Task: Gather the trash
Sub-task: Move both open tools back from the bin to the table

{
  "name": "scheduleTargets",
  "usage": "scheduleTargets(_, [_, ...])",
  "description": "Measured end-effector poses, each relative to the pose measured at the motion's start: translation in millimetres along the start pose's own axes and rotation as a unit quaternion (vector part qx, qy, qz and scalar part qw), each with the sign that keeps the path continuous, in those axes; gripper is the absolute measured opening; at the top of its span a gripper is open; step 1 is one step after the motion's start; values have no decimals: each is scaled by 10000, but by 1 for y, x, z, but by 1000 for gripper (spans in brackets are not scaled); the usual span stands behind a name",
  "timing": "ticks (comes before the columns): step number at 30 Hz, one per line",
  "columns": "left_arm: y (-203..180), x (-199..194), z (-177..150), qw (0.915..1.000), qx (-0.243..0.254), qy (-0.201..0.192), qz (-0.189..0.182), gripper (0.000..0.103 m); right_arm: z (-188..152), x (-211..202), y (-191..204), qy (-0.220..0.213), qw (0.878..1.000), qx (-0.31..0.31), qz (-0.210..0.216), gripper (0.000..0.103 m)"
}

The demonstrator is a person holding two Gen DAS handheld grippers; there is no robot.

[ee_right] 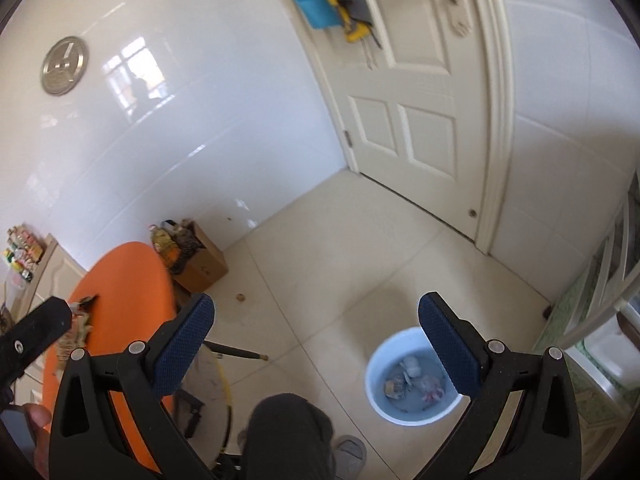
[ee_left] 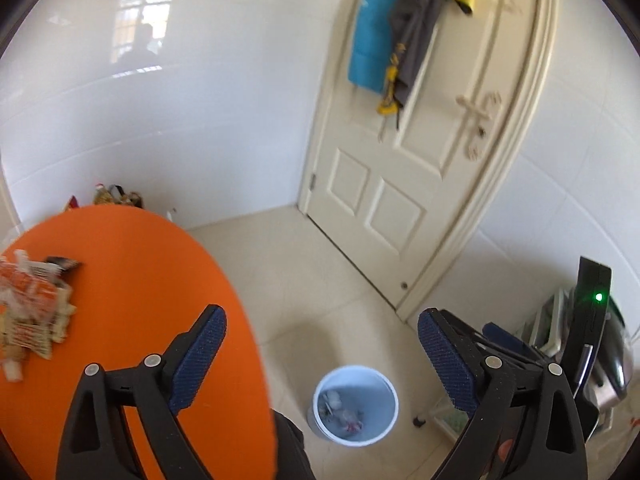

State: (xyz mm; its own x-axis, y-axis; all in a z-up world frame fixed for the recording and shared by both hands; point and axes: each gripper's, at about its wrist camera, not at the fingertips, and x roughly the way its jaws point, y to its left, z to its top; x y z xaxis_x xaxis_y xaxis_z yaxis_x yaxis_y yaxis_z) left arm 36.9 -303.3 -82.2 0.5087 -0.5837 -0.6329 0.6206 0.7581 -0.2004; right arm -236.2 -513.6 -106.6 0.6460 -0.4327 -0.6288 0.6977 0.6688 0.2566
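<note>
The trash pile (ee_left: 30, 312) lies at the left edge of my left wrist view, on the orange table (ee_left: 140, 280): a heap of orange-and-white wrappers with one dark wrapper at its upper right. It is blurred. Its long axis runs roughly from the upper left of the frame down toward the lower left; I cannot tell which way any single wrapper points. In the right wrist view only a sliver of the pile (ee_right: 80, 320) shows, lower left, partly behind my left claw's black body.

The bin (ee_left: 356, 404) stands upright on the tiled floor (ee_left: 304, 280), lower centre in the left view, apart from the table edge. It is pale blue, round and open at the top. It holds crumpled scraps (ee_right: 412, 380), white, tan and pinkish, lying on the bottom; the bin is far from full.

My left claw (ee_left: 320, 360) stands wide, nothing between its blue pads (ee_left: 200, 360), framing the bin. My right claw (ee_right: 316, 344) also stands wide and bare; its right pad overlaps the bin's rim in the picture.

A cardboard box (ee_right: 204, 264) holding bottles and oddments sits on the floor against the white wall, behind the table. A closed cream door (ee_left: 400, 184) fills the upper right, with cloths (ee_left: 400, 32) hung on it. My dark trouser leg (ee_right: 288, 436) shows at bottom centre.
</note>
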Motion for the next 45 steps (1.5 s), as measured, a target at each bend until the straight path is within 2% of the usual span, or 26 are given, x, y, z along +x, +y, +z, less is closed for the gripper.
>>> scheduleTargets(5, [32, -75, -12, 9959, -141, -725, 525, 102, 6, -26, 60, -284, 9981, -405, 374, 103])
scheduleTargets(10, [62, -136, -28, 9882, -260, -1149, 976, 102, 6, -41, 113, -472, 9931, -772, 750, 103])
scheduleTargets(14, [79, -173, -43, 9796, -280, -1377, 1437, 102, 1, -49, 154, -564, 9873, -1075, 1021, 103])
scheduleTargets(20, [80, -204, -82, 9671, -429, -1547, 1971, 102, -12, -59, 216, -673, 9746, -1611, 1402, 103])
scheduleTargets(25, [91, -220, -99, 9587, -577, -1597, 2282, 102, -26, -66, 259, -785, 9634, -2021, 1577, 103])
scheduleTargets(29, [97, -205, -84, 9537, -688, -1592, 2458, 102, -39, -71, 288, -832, 9552, -2267, 1712, 103])
scheduleTargets(38, [139, -221, -80, 9439, -922, -1617, 2728, 102, -59, -75, 329, -945, 9429, -2627, 1819, 103])
scheduleTargets(45, [169, -201, -93, 9445, -1135, -1267, 2810, 102, -63, -58, 341, -917, 9419, -2745, 1705, 103])
